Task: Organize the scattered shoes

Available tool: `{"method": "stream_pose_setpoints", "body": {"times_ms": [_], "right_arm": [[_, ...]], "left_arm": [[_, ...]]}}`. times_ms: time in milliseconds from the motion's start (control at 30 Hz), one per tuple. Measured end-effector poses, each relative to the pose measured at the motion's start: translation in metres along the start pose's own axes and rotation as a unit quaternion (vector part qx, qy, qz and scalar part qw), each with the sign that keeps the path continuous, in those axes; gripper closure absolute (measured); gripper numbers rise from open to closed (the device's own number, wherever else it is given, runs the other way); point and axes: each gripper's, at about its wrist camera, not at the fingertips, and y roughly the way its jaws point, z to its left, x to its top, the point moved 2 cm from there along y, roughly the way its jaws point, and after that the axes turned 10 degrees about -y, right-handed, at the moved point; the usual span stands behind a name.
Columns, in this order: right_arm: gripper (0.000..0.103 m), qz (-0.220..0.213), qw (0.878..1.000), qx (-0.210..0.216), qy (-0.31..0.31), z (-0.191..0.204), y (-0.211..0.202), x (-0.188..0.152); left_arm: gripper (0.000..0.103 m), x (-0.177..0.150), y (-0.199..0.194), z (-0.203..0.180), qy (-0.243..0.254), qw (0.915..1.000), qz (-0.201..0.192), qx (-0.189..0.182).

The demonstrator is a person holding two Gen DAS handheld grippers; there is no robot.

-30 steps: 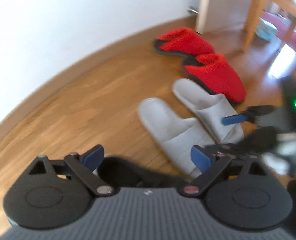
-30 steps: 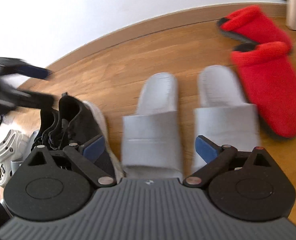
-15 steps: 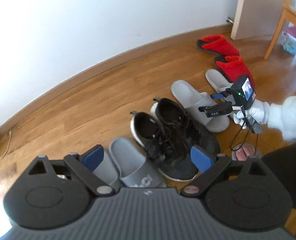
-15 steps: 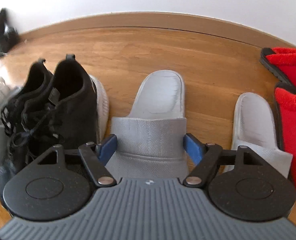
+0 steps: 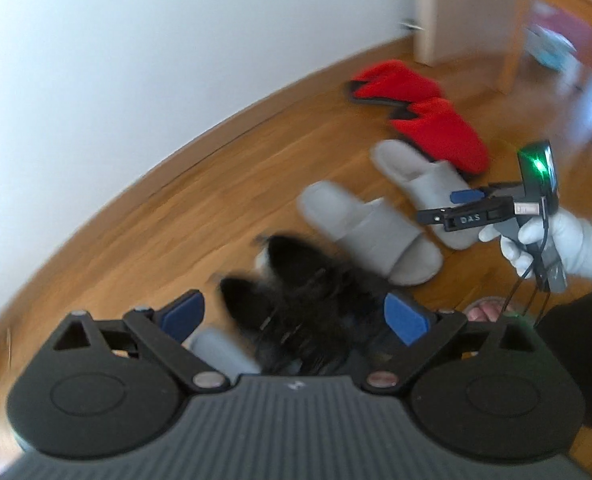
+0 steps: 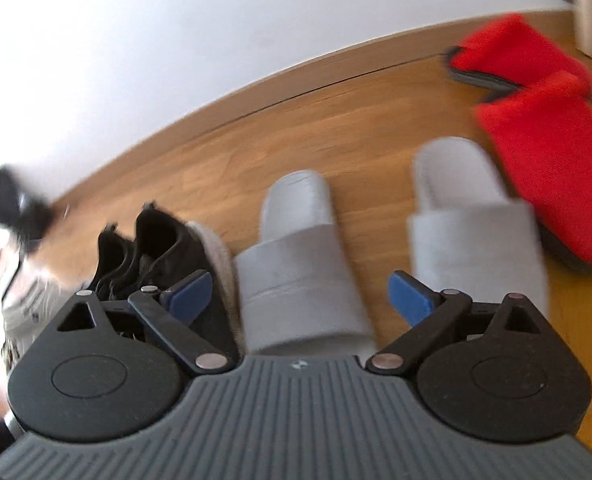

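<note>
A row of shoes lies on the wooden floor by the wall. My left gripper (image 5: 296, 316) is open, low over a blurred pair of black sneakers (image 5: 296, 288), touching nothing. My right gripper (image 6: 300, 292) is open, its blue fingertips either side of the left grey slipper (image 6: 296, 260) without gripping it. The other grey slipper (image 6: 476, 216) lies a gap to its right, against the red slippers (image 6: 544, 148). The black sneakers (image 6: 163, 248) stand to the left. In the left wrist view a gloved hand (image 5: 536, 240) holds the right gripper (image 5: 468, 206) over the grey slippers (image 5: 370, 232).
A white wall with a wooden baseboard (image 6: 296, 84) runs behind the shoes. A white door post (image 5: 436, 12) and a wooden table leg (image 5: 512, 40) stand at the far right. A grey sandal (image 5: 223, 350) lies under my left gripper. The person's toes (image 5: 484, 312) show nearby.
My right gripper's fingers have spread wider from around the left grey slipper's strap and the view swung right. My left gripper has dropped closer to the black sneakers.
</note>
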Motion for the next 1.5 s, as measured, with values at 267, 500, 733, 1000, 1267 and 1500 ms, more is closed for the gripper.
{"method": "stream_pose_setpoints", "body": {"times_ms": [267,500,733,1000,1267,1500], "right_arm": [[0.005,-0.018,0.995,-0.059,0.080,-0.061,-0.051,-0.020],[0.004,0.005,0.992,-0.085,0.091,-0.087,-0.076,-0.041],[0.003,0.028,0.990,-0.100,0.091,-0.105,-0.095,-0.056],[0.003,0.037,0.992,-0.094,0.072,-0.099,-0.087,-0.053],[0.002,0.051,0.993,-0.090,0.050,-0.090,-0.075,-0.049],[0.001,0.078,0.994,-0.074,0.001,-0.076,-0.052,-0.042]], "left_arm": [[0.005,0.038,0.110,-0.125,0.238,0.9677,-0.066,-0.050],[0.005,0.056,0.197,-0.184,0.299,0.9504,-0.055,-0.067],[0.005,0.063,0.233,-0.204,0.286,0.9545,-0.018,-0.083],[0.005,0.066,0.251,-0.211,0.260,0.9591,0.012,-0.112],[0.005,0.060,0.255,-0.201,0.219,0.9639,0.043,-0.145],[0.006,0.048,0.240,-0.166,0.188,0.9719,0.044,-0.135]]}}
